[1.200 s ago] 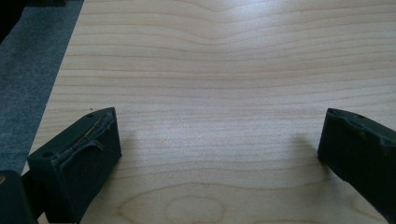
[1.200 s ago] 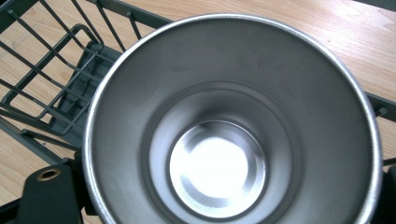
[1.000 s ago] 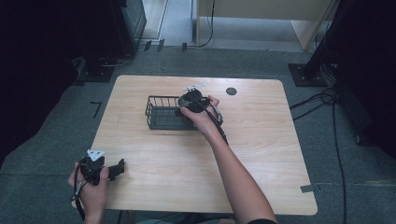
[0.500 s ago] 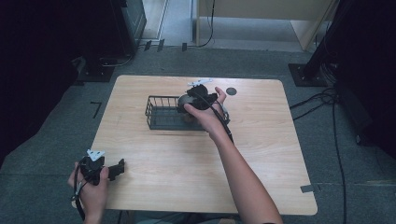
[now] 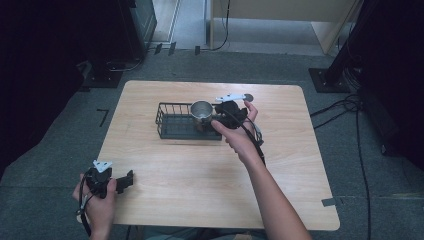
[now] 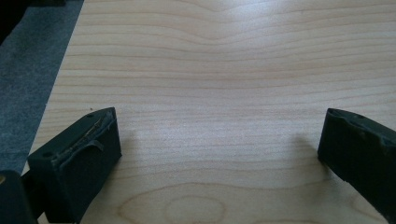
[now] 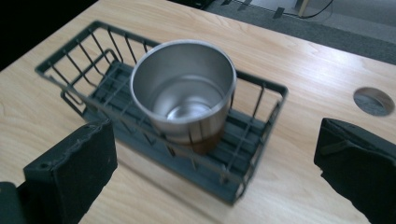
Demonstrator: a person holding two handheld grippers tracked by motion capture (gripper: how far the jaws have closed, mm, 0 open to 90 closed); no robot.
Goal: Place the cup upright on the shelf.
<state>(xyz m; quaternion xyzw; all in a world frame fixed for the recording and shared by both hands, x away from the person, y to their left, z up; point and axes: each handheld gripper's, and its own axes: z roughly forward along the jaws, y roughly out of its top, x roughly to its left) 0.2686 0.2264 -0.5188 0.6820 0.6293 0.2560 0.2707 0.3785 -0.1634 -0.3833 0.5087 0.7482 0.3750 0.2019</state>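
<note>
A steel cup [image 5: 201,111] [image 7: 184,93] stands upright in the right end of a black wire basket [image 5: 170,131] [image 7: 70,53] at the middle of the wooden table. My right gripper [image 5: 218,114] [image 7: 217,135] hovers just right of the basket and points at the cup. Its jaws have just opened wide and nothing is between them. The cup stands apart, ahead of the fingertips. My left gripper [image 5: 128,180] [image 6: 219,123] rests open at the near left corner, over bare wood.
A round cable hole [image 5: 248,96] [image 7: 372,100] lies in the table behind the right hand. The table's left edge and grey floor [image 6: 28,70] are close to the left gripper. Cables and a stand base [image 5: 327,80] lie on the floor at the right.
The right hand has drawn back to the right and upward from the basket, uncovering the cup that stands in it. The left hand has kept still.
</note>
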